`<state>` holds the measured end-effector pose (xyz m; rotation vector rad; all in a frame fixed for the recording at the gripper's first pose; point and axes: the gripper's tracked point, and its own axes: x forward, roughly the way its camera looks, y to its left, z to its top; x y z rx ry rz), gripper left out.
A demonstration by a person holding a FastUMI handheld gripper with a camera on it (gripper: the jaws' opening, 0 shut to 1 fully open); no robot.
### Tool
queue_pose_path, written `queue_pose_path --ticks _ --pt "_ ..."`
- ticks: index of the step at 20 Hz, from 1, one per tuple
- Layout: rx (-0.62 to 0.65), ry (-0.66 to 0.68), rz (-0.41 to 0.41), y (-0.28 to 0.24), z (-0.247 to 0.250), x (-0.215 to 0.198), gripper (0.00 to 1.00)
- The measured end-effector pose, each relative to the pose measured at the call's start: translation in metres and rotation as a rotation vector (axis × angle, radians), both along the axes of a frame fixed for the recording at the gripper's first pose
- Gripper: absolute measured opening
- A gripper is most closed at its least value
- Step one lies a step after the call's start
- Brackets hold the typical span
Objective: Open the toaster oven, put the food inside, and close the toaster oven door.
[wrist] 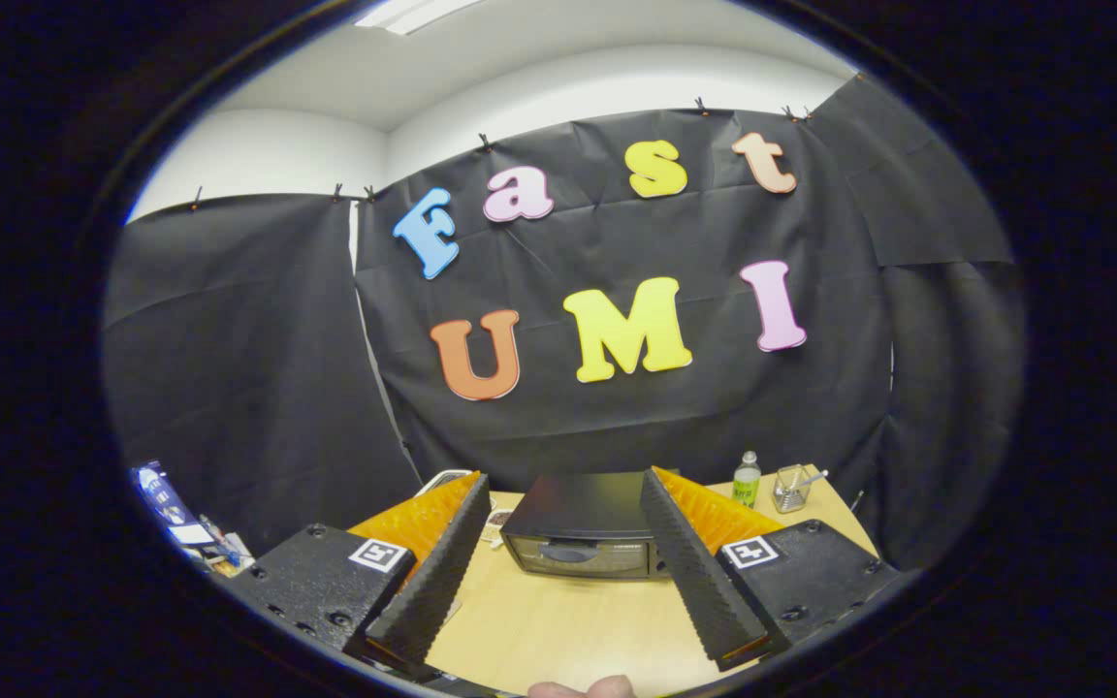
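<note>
A black toaster oven (582, 528) stands on the wooden table (568, 620), beyond my fingers and seen between them. Its door is closed, with a dark handle across the front. My gripper (566, 480) is open, held well above the table, with nothing between its fingers. A small plate (498, 524) with something brownish on it lies just left of the oven, partly hidden by my left finger (437, 572).
A small green-labelled bottle (747, 480) and a clear glass holder (791, 488) stand at the table's back right, past the right finger. Clutter (180, 523) lies off the table's left side. A person's fingertips (583, 687) show at the near edge.
</note>
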<state>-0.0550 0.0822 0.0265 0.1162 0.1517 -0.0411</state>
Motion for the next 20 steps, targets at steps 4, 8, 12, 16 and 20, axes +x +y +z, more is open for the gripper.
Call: queue_pose_path --ticks 4,8,12,16,20 --pt "-0.004 -0.009 0.000 0.003 0.001 -0.005 1.00" --pt "0.001 -0.001 0.012 0.010 -0.001 -0.004 1.00" --pt "-0.017 -0.007 0.026 0.014 0.002 -0.001 1.00" --pt "-0.013 -0.016 0.020 0.009 0.003 0.007 1.00" --pt "-0.005 0.006 0.033 0.011 -0.005 0.010 1.00"
